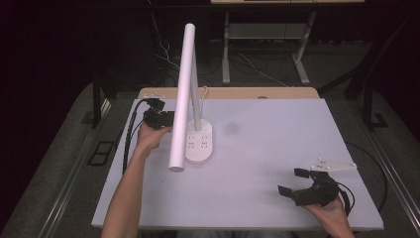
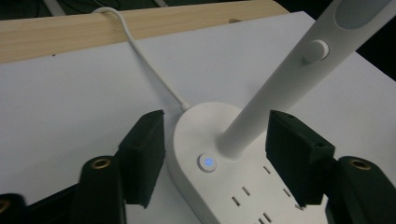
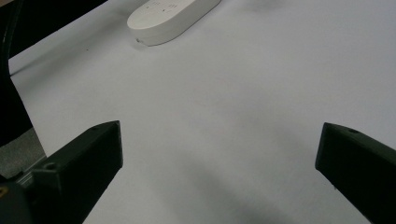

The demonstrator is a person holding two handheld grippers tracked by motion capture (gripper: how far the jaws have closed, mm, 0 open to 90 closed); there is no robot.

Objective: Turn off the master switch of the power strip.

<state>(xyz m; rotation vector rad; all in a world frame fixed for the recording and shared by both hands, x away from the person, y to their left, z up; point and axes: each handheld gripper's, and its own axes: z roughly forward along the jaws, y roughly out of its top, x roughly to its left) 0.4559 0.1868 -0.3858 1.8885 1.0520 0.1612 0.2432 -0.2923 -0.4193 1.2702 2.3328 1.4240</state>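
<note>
My left gripper (image 1: pixel 166 119) sits at the far left of the white table (image 1: pixel 277 148), level with the foot of the desk lamp (image 1: pixel 185 99). Seen along its own jaws in the left gripper view, the left gripper (image 2: pixel 215 140) has them part-way apart, one on each side of the lamp's round stem (image 2: pixel 261 109) where it rises from the lamp base (image 2: pixel 205 140); neither pad touches the stem or the base, so nothing is pinched. The base is a flat white oval with socket slots and a small button (image 2: pixel 207 162) lit blue just in front of the stem. A second, round knob (image 2: pixel 315 50) sits higher up the stem. A white cord (image 2: pixel 144 56) leaves the far end of the base and runs over the wooden edge strip (image 2: pixel 60 35) of the table. In the high view the lamp's long white head (image 1: pixel 182 94) slants down toward me, its lower end hanging just left of the base. To the right, well apart from the lamp, my right gripper (image 1: pixel 297 182) rests near the front right corner of the table. In the right gripper view, the right gripper (image 3: pixel 219 158) has its jaws spread wide over bare tabletop with nothing between them, and the base lies far off at the top.
</note>
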